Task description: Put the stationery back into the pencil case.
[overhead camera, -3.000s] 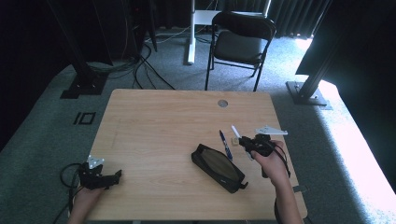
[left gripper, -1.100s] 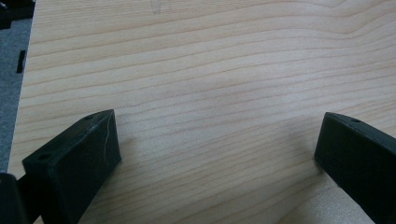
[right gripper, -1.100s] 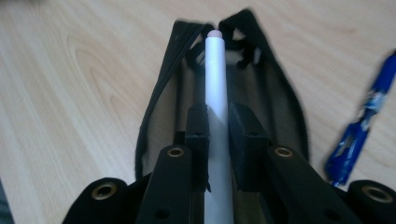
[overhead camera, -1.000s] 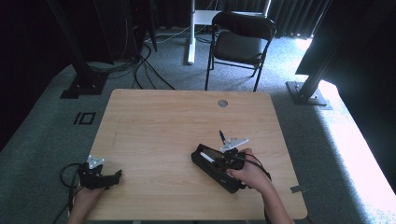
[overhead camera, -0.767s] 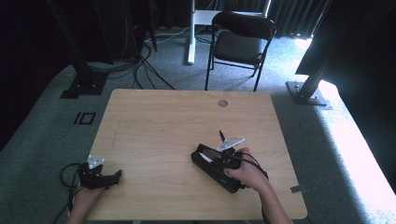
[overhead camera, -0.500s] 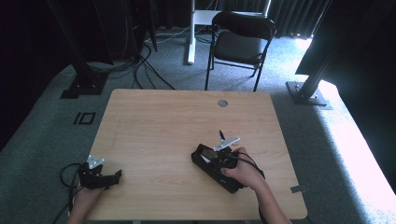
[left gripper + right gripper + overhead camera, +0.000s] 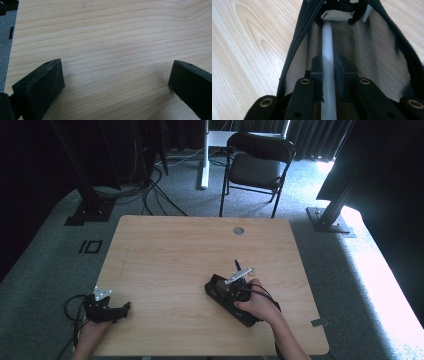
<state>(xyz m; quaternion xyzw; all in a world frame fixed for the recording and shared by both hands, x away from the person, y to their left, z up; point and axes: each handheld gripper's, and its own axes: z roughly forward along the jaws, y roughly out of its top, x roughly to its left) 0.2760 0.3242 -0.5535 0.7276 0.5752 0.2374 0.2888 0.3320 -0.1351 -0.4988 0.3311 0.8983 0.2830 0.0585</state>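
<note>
A black mesh pencil case [image 7: 216, 289] lies unzipped on the wooden table [image 7: 170, 255], right of centre near the front. My right gripper [image 7: 229, 292] reaches into it. In the right gripper view its pads are shut on a white pen [image 7: 327, 47] that lies lengthwise inside the case [image 7: 374, 47]. The jaws have just been opening a little, and the pen is still between the pads. Another white piece [image 7: 367, 12] shows at the case's far end. A dark pen [image 7: 238, 266] lies on the table just beyond the case. My left gripper [image 7: 122, 309] rests open at the front left corner, nothing between its fingers [image 7: 40, 85].
A round cable hole [image 7: 238, 230] sits near the table's far edge. A black folding chair [image 7: 257, 162] stands behind the table. Stand bases and cables lie on the grey carpet around it.
My right gripper has moved left from beside the pens to over the case and brought the white pen down into it. The left gripper has stayed put.
</note>
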